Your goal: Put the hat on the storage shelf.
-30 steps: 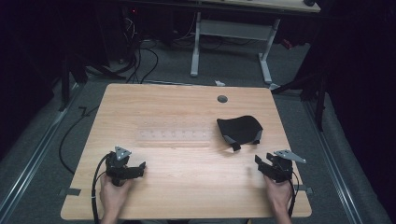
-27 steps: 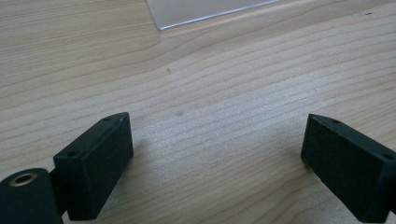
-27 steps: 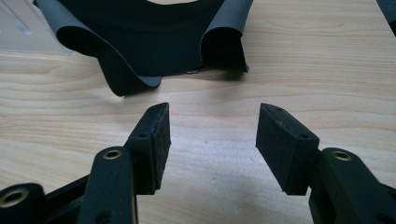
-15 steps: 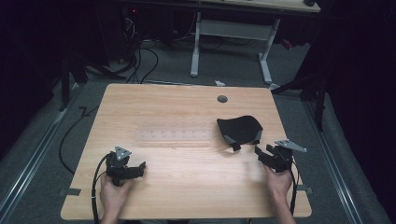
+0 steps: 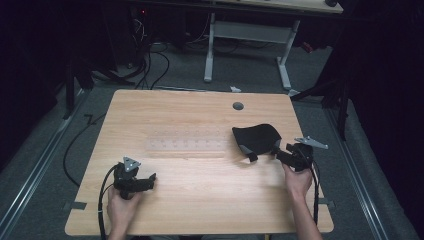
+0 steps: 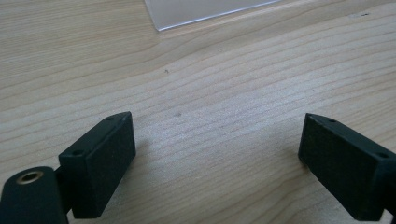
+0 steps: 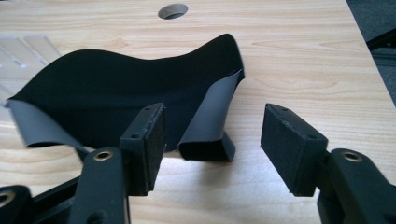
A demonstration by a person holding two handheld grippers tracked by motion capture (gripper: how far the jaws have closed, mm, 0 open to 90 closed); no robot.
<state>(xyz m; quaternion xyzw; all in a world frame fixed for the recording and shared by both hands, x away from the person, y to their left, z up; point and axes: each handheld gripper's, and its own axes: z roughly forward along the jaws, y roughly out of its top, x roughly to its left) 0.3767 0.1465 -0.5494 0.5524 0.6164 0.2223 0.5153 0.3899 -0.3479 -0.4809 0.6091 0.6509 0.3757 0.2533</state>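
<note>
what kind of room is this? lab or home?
Probably a lab or recording room: a bare wooden table on grey carpet, loose cables on the floor behind it, a height-adjustable desk frame, and dark surroundings.

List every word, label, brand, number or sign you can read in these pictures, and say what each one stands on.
No readable text anywhere.
Clear plastic sheet: faint rows of marks, too small and blurred to read.
Black cloth piece: plain, no label or print shows.
Wooden table: bare wood grain and a round cable hole, no lettering.
Left gripper and right gripper: black jaws with screw holes, no brand or number.
</note>
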